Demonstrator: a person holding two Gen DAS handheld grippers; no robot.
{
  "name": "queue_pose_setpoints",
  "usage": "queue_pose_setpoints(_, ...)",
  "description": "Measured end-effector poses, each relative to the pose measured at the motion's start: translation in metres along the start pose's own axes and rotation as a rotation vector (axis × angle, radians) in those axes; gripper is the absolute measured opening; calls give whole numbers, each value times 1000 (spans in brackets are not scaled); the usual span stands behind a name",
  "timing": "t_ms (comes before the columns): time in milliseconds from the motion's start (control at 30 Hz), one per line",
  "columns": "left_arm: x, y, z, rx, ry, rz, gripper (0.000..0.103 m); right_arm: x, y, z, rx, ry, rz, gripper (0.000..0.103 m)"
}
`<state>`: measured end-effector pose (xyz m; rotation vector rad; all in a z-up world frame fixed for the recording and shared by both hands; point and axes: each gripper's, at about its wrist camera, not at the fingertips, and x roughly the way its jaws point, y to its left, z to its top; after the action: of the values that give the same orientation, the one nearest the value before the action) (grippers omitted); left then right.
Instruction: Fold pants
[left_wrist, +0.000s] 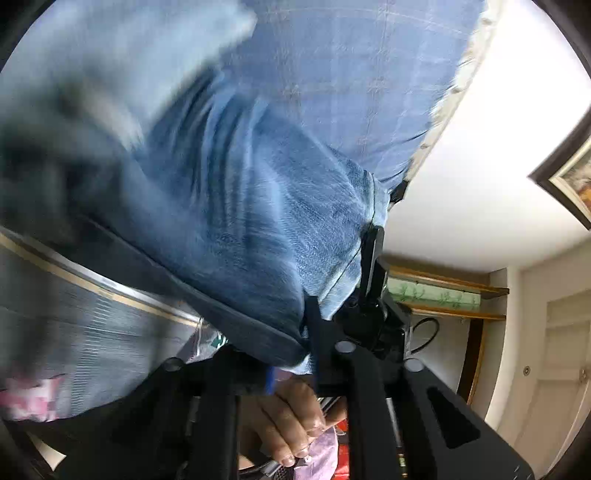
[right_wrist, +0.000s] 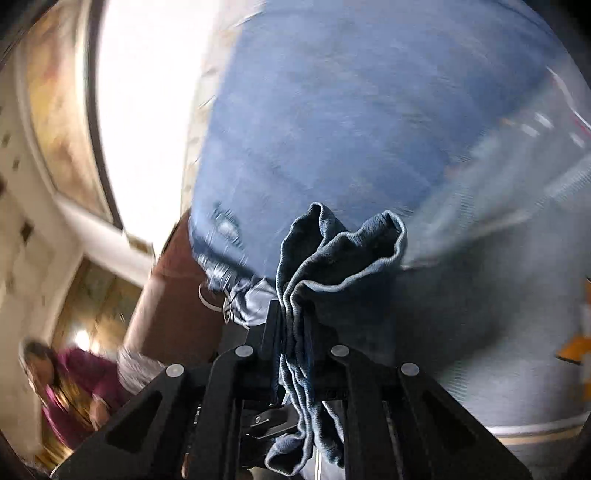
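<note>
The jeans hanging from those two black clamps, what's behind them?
Behind the jeans a blue checked cloth with a pale fringe is spread. Whatever the cloth rests on is covered. Both the left gripper and right gripper pinch denim.

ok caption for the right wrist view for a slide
Right gripper shut on a bunched denim edge of the jeans, blue bedspread blurred beyond.

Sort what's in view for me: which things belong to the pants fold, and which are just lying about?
In the job:
jeans
left gripper, shut on denim
right gripper, clamping bunched denim
blue checked cloth underneath

Just around:
framed picture
white door
person in magenta
</note>
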<state>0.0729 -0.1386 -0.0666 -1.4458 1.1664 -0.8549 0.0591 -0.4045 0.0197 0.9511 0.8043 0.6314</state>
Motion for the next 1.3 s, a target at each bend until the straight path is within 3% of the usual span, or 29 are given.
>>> queue_pose_setpoints(33, -19, -3, 1, 14, -20, 1, 38, 15, 16, -1, -31, 26, -4, 9)
queue_pose_setpoints(100, -56, -10, -2, 42, -44, -3, 48, 52, 46, -5, -99, 80, -55, 9)
queue_pose_setpoints(167, -101, -25, -8, 155, -106, 32, 48, 89, 65, -9, -142, 138, -107, 9)
queue_pose_setpoints(267, -161, -38, -7, 290, -285, 113, 52, 152, 79, -17, -175, 238, -179, 9)
queue_pose_setpoints(367, -193, -38, -3, 357, -459, 279, 54, 220, 75, -34, -188, 337, -291, 10)
queue_pose_setpoints(400, -198, -32, 2, 335, -478, 306, 54, 237, 69, -41, -191, 368, -330, 11)
queue_pose_setpoints(433, -198, -27, 5, 318, -466, 282, 54, 255, 55, -49, -169, 391, -377, 15)
queue_pose_setpoints(500, -190, -12, 16, 243, -396, 247, 54, 268, 30, -58, -103, 404, -397, 18)
queue_pose_setpoints(567, -185, -2, 23, 194, -354, 226, 54, 262, 17, -62, -47, 385, -364, 18)
queue_pose_setpoints(600, -180, -2, 22, 185, -340, 226, 54, 255, 17, -61, -15, 368, -327, 23)
queue_pose_setpoints(633, -175, -4, 21, 187, -327, 224, 54, 248, 21, -59, -3, 363, -298, 41)
queue_pose_setpoints(700, -175, -12, 19, 226, -319, 236, 55, 229, 41, -56, -25, 320, -246, 61)
queue_pose_setpoints(833, -159, -21, 6, 300, -297, 280, 57, 174, 74, -55, -90, 236, -185, 62)
queue_pose_setpoints(933, -151, -20, -1, 341, -294, 330, 58, 126, 81, -61, -99, 165, -211, 63)
queue_pose_setpoints(1000, -144, -24, -6, 398, -327, 425, 58, 97, 73, -69, -75, 106, -260, 64)
queue_pose_setpoints(1100, -134, -28, -16, 501, -374, 540, 61, 65, 57, -90, -62, 97, -316, 64)
queue_pose_setpoints(1200, -125, -33, -35, 637, -417, 639, 70, 41, 46, -117, -95, 71, -390, 64)
queue_pose_setpoints(1300, -115, -33, -49, 739, -452, 728, 80, 22, 36, -141, -112, 53, -400, 64)
